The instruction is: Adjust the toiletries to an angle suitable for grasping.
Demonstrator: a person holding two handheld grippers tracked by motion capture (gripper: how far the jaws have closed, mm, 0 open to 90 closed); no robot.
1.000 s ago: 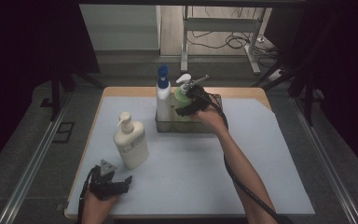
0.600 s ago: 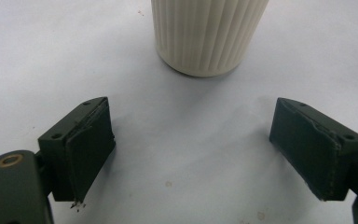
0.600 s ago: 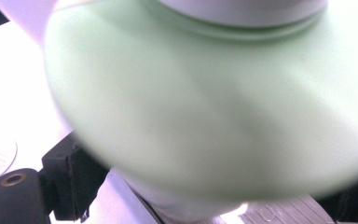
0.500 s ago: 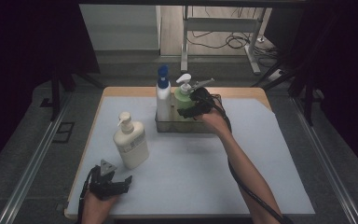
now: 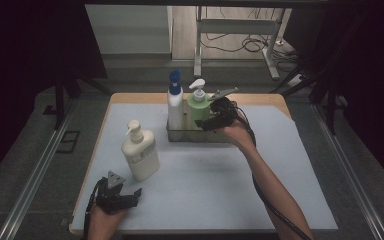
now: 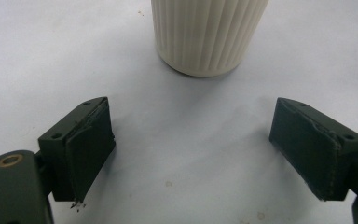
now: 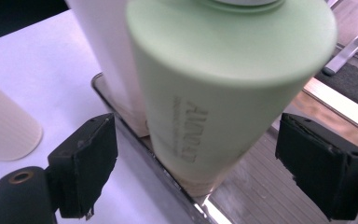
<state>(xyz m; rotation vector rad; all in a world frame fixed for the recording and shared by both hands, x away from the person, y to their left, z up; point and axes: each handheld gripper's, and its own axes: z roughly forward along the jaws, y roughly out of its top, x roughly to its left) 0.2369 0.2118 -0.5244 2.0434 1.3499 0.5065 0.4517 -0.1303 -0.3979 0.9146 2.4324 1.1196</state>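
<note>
A pale green pump bottle (image 5: 198, 105) stands in a shallow metal tray (image 5: 200, 135) at the back of the table, next to a white bottle with a blue cap (image 5: 174, 102). My right gripper (image 5: 206, 125) is open beside the green bottle (image 7: 214, 98), its jaws wide apart on either side of it without touching. A cream pump bottle (image 5: 140, 152) stands on the mat at the left. My left gripper (image 5: 130, 195) rests open near the front left edge, with the ribbed cream bottle (image 6: 207, 35) just ahead of its jaws.
A white mat (image 5: 205, 180) covers the wooden table. The tray's rim (image 7: 135, 135) lies between my right gripper and the green bottle's base. Metal rails run along both sides of the table, and a stand with cables is on the floor behind.
My right gripper has drawn back a little from the green bottle toward the front, jaws apart. The left gripper has stayed put.
</note>
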